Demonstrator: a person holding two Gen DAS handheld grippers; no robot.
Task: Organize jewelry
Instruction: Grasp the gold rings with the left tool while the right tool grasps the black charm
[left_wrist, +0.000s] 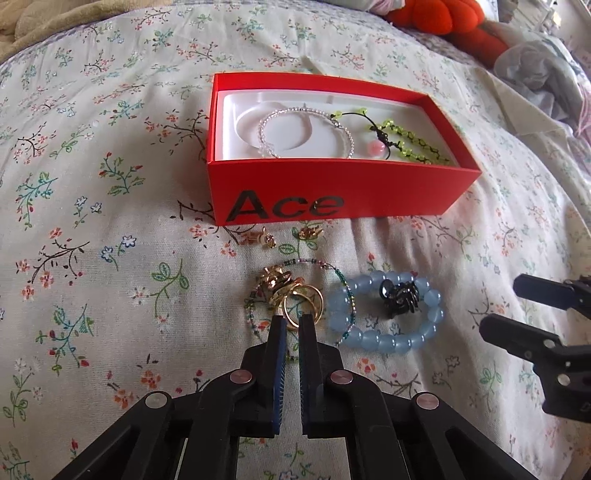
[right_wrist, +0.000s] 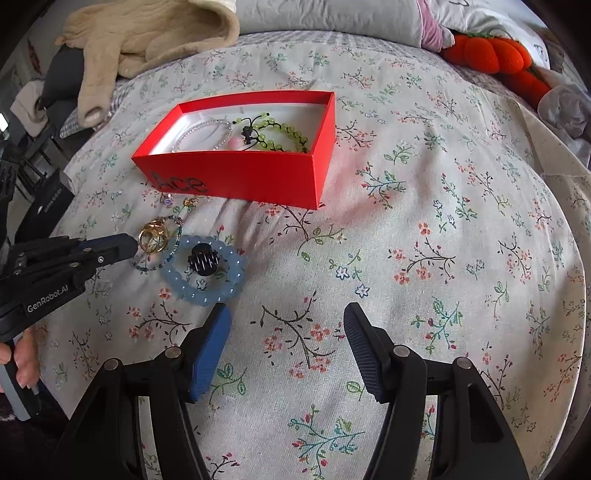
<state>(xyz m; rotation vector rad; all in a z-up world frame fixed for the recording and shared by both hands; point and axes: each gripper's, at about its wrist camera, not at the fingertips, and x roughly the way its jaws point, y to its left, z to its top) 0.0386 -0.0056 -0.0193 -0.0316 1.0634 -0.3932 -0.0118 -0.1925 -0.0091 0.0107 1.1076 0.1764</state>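
Note:
A red box marked "Ace" lies on the floral bedspread, also seen in the right wrist view. It holds a clear bead bracelet and a green bead bracelet. In front of it lie gold rings, a thin seed-bead bracelet, a blue bead bracelet with a black clip inside it, and two small earrings. My left gripper is nearly shut with its tips at a gold ring. My right gripper is open and empty, right of the blue bracelet.
An orange plush toy and grey cloth lie at the back right. A beige blanket lies at the back left. A dark object sits off the bed's left edge.

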